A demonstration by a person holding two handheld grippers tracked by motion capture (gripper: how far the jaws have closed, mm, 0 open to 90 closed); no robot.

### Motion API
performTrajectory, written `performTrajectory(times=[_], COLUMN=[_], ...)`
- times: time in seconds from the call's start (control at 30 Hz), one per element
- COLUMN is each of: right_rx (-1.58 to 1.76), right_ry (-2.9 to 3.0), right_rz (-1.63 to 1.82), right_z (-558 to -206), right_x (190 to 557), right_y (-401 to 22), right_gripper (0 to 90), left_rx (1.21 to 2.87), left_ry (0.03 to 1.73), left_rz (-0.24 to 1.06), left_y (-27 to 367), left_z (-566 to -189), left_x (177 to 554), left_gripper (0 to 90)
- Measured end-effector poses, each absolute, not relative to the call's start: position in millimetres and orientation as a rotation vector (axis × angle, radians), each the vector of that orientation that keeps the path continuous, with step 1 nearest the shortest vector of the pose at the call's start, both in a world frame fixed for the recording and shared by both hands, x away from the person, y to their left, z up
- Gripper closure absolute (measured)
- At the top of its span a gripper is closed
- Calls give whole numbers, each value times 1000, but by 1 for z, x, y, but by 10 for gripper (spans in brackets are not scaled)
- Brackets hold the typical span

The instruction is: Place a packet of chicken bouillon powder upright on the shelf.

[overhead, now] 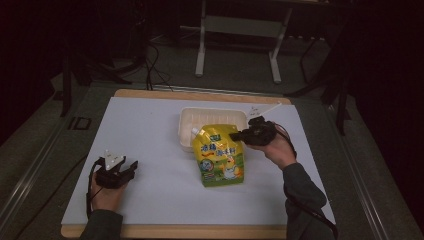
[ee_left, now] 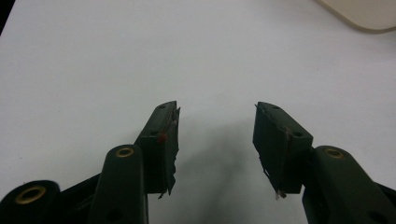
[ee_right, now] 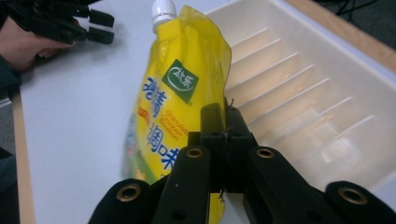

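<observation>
One yellow pouch [overhead: 220, 156], one white tray [overhead: 210, 118], two claws.

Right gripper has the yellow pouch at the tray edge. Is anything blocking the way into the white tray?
Nothing visible. The right gripper is shut on the yellow spouted pouch beside the white ribbed plastic tray, whose interior looks bare.

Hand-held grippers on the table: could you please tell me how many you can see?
2. The left hand-held gripper rests open on the white table near its front left. The right hand-held gripper is shut on the yellow pouch beside the white tray.
</observation>
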State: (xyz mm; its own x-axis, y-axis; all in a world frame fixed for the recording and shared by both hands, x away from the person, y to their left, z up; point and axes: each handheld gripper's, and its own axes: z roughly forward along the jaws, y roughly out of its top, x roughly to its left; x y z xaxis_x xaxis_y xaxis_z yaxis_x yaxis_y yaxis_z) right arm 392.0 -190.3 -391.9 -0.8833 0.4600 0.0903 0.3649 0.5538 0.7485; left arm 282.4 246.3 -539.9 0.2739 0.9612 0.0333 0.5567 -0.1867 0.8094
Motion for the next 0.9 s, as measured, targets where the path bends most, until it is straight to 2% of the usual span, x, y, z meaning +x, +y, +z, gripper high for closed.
performTrajectory(times=[0.2, 0.33, 0.6, 0.8, 0.9], right_rx=[654, 637, 665, 677, 674], right_ry=[2727, 2784, 2863, 2860, 2869], right_rz=[1247, 1265, 1271, 1279, 1269], right_z=[-389, -394, -416, -420, -420], right_x=[384, 381, 375, 375, 375], right_y=[-197, -204, -220, -219, -217], right_gripper=[889, 828, 774, 762, 783], left_rx=[1852, 1850, 1862, 1860, 1860], left_ry=[1369, 1367, 1364, 1365, 1365], left_rz=[741, 745, 750, 749, 748], left_y=[246, 246, 245, 245, 245], left_z=[-540, -540, -540, -540, -540], left_x=[282, 282, 282, 282, 282], left_gripper=[497, 498, 498, 498, 497])
